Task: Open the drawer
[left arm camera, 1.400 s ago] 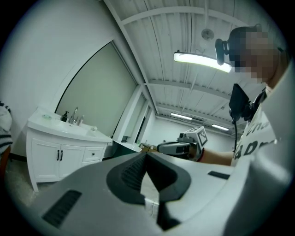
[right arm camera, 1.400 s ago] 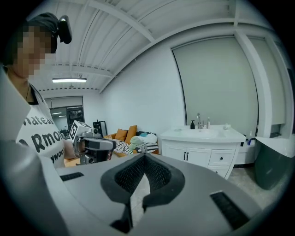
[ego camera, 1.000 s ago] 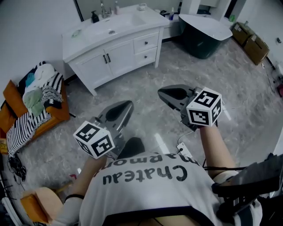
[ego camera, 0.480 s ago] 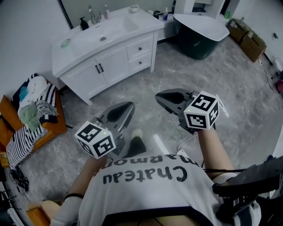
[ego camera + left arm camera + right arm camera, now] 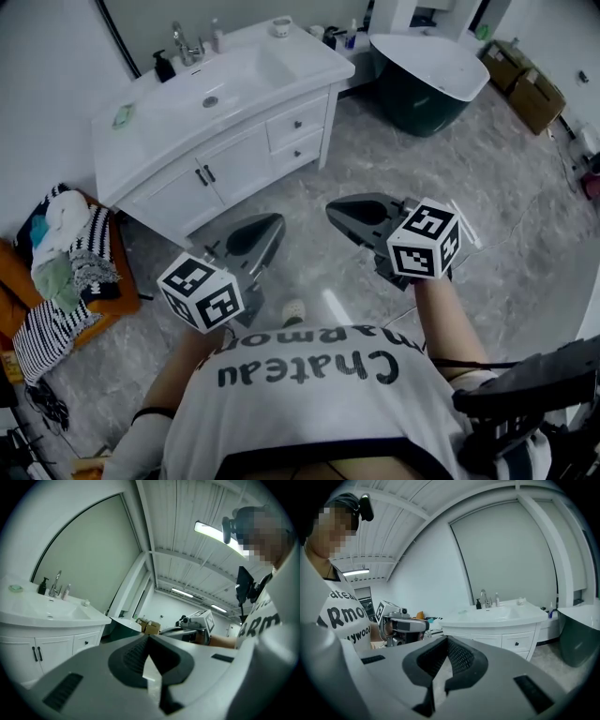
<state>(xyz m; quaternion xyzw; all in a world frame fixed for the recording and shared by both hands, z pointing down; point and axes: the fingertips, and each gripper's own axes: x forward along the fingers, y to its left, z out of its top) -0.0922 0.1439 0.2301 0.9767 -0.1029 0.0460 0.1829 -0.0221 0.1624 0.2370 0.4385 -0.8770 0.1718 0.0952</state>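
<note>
Nothing's actually happened to the drawer yet, as far as I can see. Nearest in, both tongs are held out in front of the person's shirt. The left gripper point(image 5: 267, 228) has its jaws pinched together with nothing in them, and it's the same for the right gripper point(image 5: 342, 211), closed tight and empty.

Both are out over the marble floor point(image 5: 487, 216), well apart from the white vanity point(image 5: 239, 169) and pointing roughly toward its front.

On the vanity itself, the two drawers sit stacked at the right end of the front, next to the pair of doors. The upper drawer point(image 5: 297, 122) and lower drawer point(image 5: 298, 150) both look flush with the front, so I'd say fully closed. Each has a small dark knob.

Past the vanity's right end there's a dark bathtub point(image 5: 422, 70).

So I'd call it the approach stage. What's left is closing the gap, getting a jaw on a knob, and pulling. Can't tell which drawer is the target.
</note>
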